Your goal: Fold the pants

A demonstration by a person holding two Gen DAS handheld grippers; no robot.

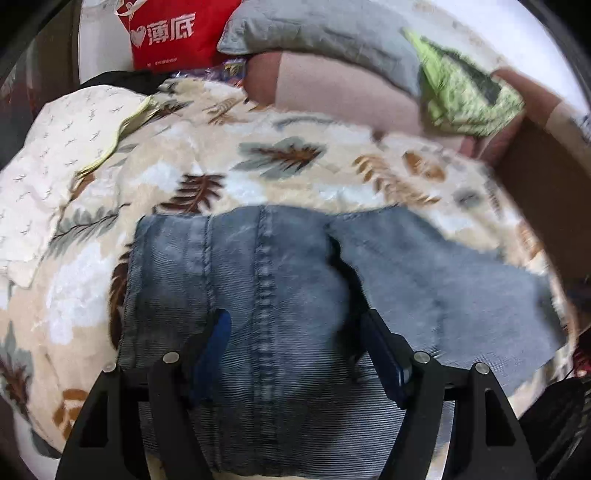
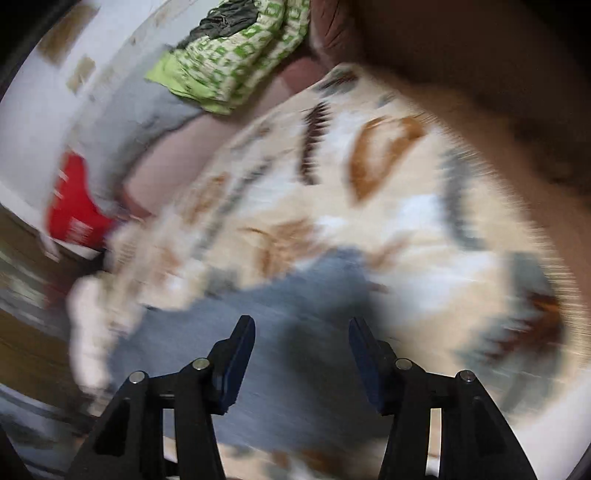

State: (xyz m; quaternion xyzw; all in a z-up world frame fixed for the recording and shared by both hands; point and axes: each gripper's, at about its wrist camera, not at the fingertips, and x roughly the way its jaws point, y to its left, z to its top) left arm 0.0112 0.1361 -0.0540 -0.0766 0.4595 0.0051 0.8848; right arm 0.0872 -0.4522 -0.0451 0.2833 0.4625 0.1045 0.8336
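Note:
Blue denim pants (image 1: pixel 295 258) lie folded on a cream leaf-print blanket (image 1: pixel 280 158), with one seam running up the middle and a lighter leg section spread out to the right. My left gripper (image 1: pixel 293 325) hovers low over the pants with its jaws wide apart. A hump of denim sits between its blue pads (image 1: pixel 218 332), and I see no pinch on it. In the blurred right wrist view, the right gripper (image 2: pixel 301 328) stands open above the pants (image 2: pixel 295 295) on the blanket (image 2: pixel 369 184), with nothing between its fingers.
At the back are a red bag (image 1: pixel 166 33), a grey pillow (image 1: pixel 321 29), a pink cushion (image 1: pixel 351 96) and a green patterned cloth (image 1: pixel 461 88). A white printed cloth (image 1: pixel 55 147) lies to the left. A brown panel (image 1: pixel 535 184) borders the right.

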